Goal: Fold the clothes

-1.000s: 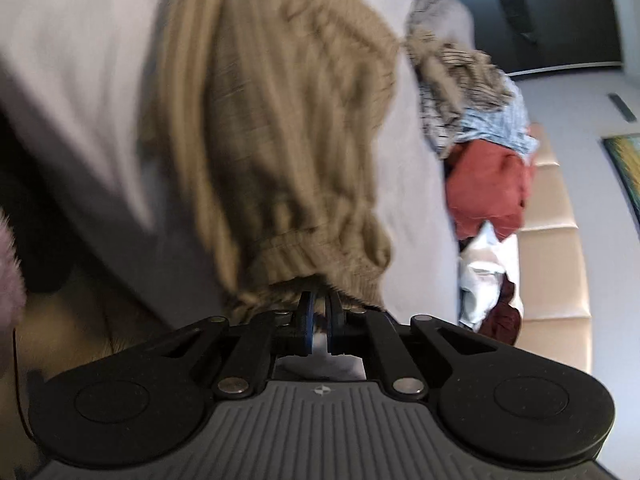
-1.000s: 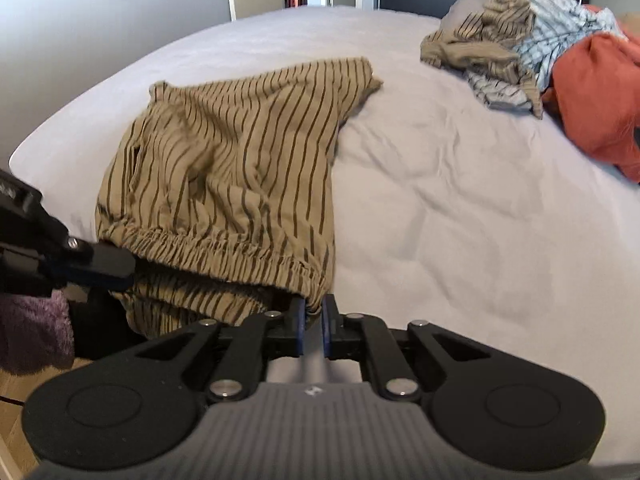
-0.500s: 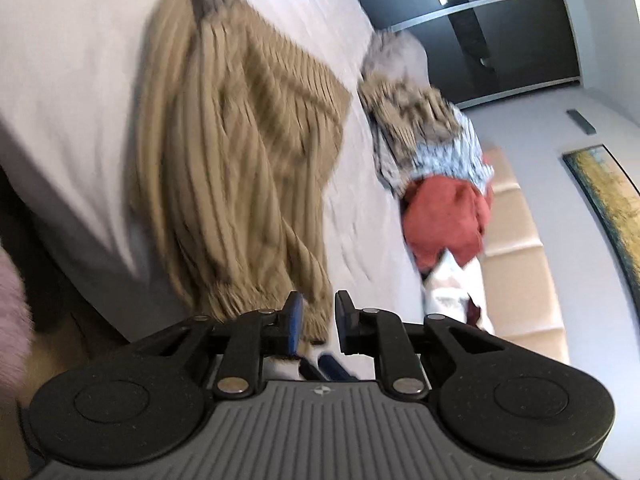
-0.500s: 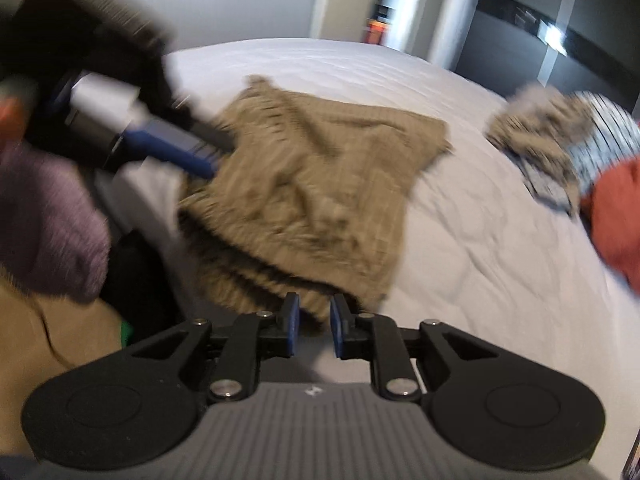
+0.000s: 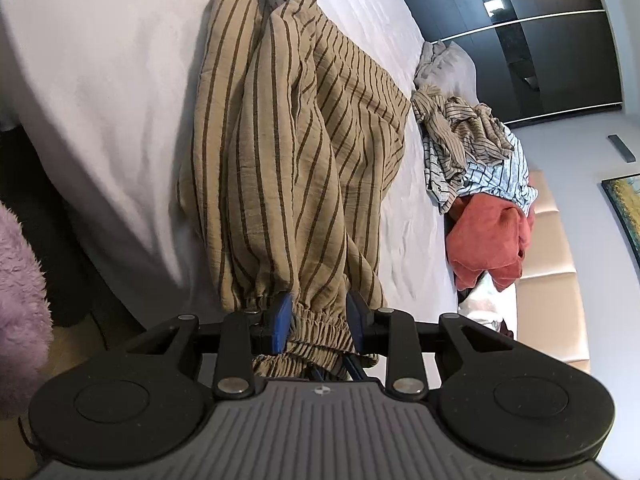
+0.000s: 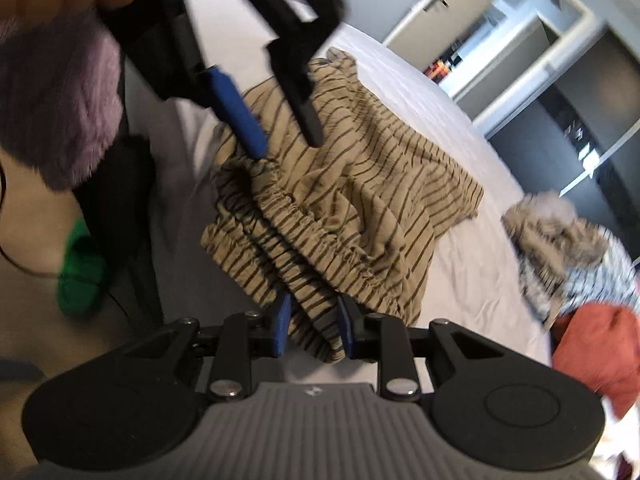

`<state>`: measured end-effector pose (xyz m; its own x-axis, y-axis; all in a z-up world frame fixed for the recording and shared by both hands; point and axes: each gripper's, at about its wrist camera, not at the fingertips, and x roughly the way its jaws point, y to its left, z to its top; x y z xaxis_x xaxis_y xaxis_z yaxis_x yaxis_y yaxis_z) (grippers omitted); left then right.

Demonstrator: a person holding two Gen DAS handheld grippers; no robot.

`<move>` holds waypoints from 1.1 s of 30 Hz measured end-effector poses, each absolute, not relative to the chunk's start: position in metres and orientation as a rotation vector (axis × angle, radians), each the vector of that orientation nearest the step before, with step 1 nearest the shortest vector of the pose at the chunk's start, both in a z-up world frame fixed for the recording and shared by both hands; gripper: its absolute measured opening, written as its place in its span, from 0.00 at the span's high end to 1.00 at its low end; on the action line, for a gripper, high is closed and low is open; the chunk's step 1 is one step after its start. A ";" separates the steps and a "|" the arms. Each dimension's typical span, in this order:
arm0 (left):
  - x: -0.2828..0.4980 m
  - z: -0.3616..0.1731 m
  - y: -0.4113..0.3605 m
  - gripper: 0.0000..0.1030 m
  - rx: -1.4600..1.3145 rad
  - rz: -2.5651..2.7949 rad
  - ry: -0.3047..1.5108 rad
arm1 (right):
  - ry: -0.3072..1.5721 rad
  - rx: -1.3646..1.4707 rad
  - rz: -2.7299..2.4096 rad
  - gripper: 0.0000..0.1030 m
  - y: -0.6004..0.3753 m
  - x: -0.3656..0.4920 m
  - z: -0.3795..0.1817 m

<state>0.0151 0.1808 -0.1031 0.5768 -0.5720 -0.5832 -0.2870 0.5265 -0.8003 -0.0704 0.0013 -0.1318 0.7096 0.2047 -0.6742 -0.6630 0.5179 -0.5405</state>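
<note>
Left wrist view: striped tan trousers (image 5: pixel 280 152) lie folded on white bed (image 5: pixel 100 80), elastic waistband at near edge. Left gripper (image 5: pixel 318 322) jaws just been opening, waistband loose between them. Right gripper (image 6: pixel 313 326) likewise opening, band between its pads unclamped. Clothes pile (image 5: pixel 476 168) further up bed.

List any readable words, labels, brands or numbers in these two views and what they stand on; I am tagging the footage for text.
No readable text in either view.
The small round emblem on the left gripper's grey body is a symbol, not letters.
The mark on the right gripper's body is too blurred to read.
The striped trousers show no label.
</note>
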 end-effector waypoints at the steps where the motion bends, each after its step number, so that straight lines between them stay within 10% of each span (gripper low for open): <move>1: 0.016 -0.103 0.180 0.74 -1.044 -0.211 0.984 | 0.573 -0.911 0.556 0.71 0.003 -0.072 -0.134; 6: 0.014 -0.103 0.184 0.75 -1.055 -0.191 0.974 | 0.526 -1.035 0.571 0.65 0.007 -0.080 -0.144; 16: 0.022 -0.096 0.177 0.61 -0.946 -0.140 0.992 | 0.536 -0.984 0.547 0.94 -0.001 -0.074 -0.133; 23: 0.019 -0.102 0.181 0.93 -0.979 -0.172 0.990 | 0.542 -0.925 0.459 0.97 -0.014 -0.068 -0.119; 33: 0.014 -0.109 0.163 0.97 -0.823 -0.149 1.131 | 0.661 -0.801 0.409 0.97 -0.028 -0.053 -0.121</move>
